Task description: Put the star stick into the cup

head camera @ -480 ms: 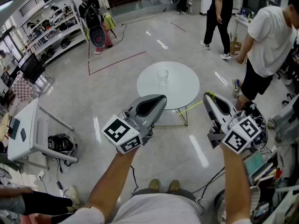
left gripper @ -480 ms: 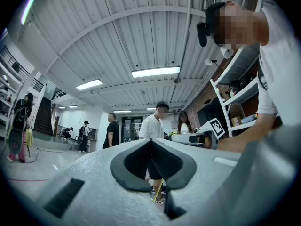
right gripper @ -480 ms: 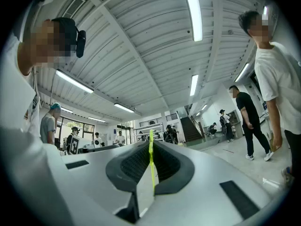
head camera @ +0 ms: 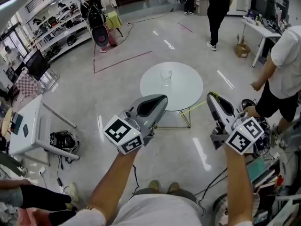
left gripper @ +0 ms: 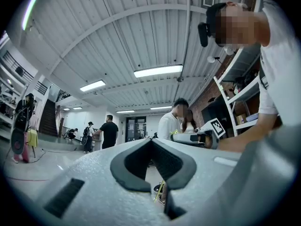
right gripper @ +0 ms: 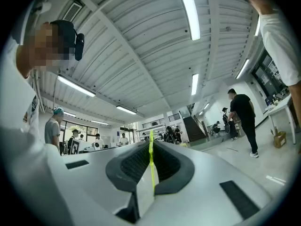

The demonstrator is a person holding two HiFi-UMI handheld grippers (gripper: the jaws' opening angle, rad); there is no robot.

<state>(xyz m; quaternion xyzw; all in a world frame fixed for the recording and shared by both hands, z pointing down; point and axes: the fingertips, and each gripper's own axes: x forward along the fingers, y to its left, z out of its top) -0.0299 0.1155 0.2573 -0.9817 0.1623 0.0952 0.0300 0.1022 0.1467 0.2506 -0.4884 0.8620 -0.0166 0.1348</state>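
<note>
A clear glass cup (head camera: 165, 76) stands upright near the middle of the round white table (head camera: 188, 91), ahead of both grippers. My right gripper (head camera: 210, 97) is shut on a thin yellow-green star stick (head camera: 193, 107), which slants down to the left in front of the table's edge. In the right gripper view the stick (right gripper: 151, 164) runs upright between the closed pads of the right gripper (right gripper: 151, 142). My left gripper (head camera: 162, 99) is held level, left of the right one, short of the table. Its jaws are shut with nothing in them, as the left gripper view shows (left gripper: 151, 140).
A person in a white shirt (head camera: 287, 65) stands at the right and one in black (head camera: 218, 8) beyond the table. A white desk (head camera: 28, 126) and a black bag (head camera: 61, 141) are on the left. Shelves (head camera: 56, 36) line the far left. Clutter (head camera: 268, 173) sits by my right arm.
The person in white has stepped away to the right, and the one in black has moved farther back. Both grippers have stayed almost still.
</note>
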